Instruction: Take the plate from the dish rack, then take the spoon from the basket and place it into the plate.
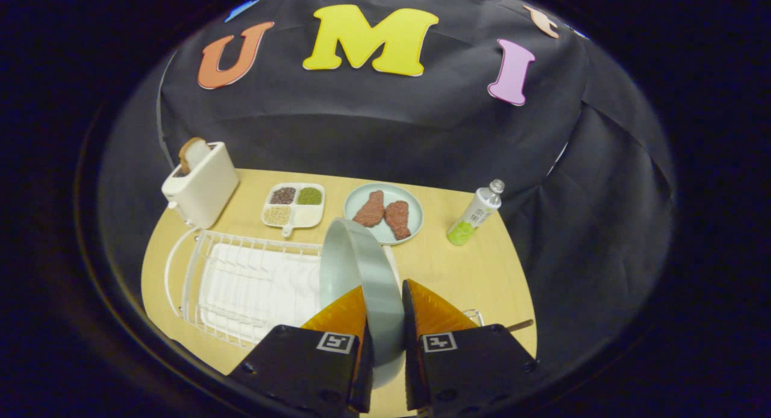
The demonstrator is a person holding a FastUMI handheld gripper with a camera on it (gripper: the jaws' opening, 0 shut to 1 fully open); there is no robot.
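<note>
The tool is clamped on the grey plate: its 2 orange fingers press the plate's faces from either side, so the plate stands on edge between them, rim up. That edge-on hold suits a plate that stood upright among the wires of the white dish rack, which lies just beside and below the plate on the desk; the plate looks lifted clear of it, though its lower rim is hidden behind the fingers. A wire corner and a dark handle tip peek out past the right finger, probably the basket and spoon. Beyond lie a toaster, a 4-part tray, a plate of meat and a bottle. The plate must be set flat next.
</note>
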